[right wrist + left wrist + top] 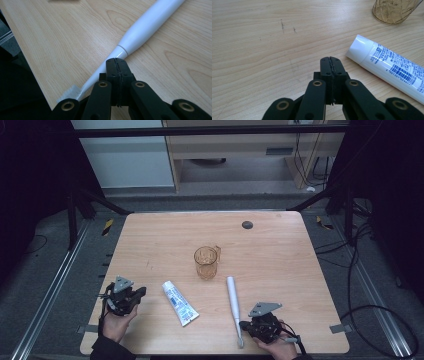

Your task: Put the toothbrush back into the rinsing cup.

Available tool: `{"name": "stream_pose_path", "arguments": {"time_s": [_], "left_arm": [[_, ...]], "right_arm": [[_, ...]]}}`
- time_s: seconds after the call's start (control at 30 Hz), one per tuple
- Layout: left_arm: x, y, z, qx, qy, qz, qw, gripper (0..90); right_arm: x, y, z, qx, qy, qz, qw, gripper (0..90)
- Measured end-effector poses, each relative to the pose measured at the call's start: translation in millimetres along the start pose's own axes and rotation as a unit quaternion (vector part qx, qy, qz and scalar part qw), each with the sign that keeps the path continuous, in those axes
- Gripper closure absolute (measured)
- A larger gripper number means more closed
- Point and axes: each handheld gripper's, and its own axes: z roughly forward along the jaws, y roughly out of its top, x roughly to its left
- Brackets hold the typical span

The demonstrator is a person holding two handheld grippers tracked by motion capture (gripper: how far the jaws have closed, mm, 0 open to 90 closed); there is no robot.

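Both grippers, left [134, 296] and right [248, 325], rest low with jaws pressed together, empty. Right sits beside the toothbrush [233, 303] near the table's [280, 260] front edge; spread its jaws first, then straddle the thick handle squarely.

In the left gripper view the tube [390, 67], right of the shut left tongs [330, 60], runs off the edge and its small print is unreadable. The glass [394, 11] is cropped at the top. The right tongs [116, 61] hide part of the toothbrush [147, 25] neck.
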Motion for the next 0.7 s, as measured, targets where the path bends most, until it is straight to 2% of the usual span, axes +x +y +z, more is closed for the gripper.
{"name": "stream_pose_path", "arguments": {"time_s": [0.7], "left_arm": [[0.9, 0.0, 0.2, 0.001, 0.0, 0.0, 1.0, 89.8]], "right_arm": [[12.8, 9.6, 16.5, 0.009, 0.019, -0.015, 0.9997, 90.0]]}}
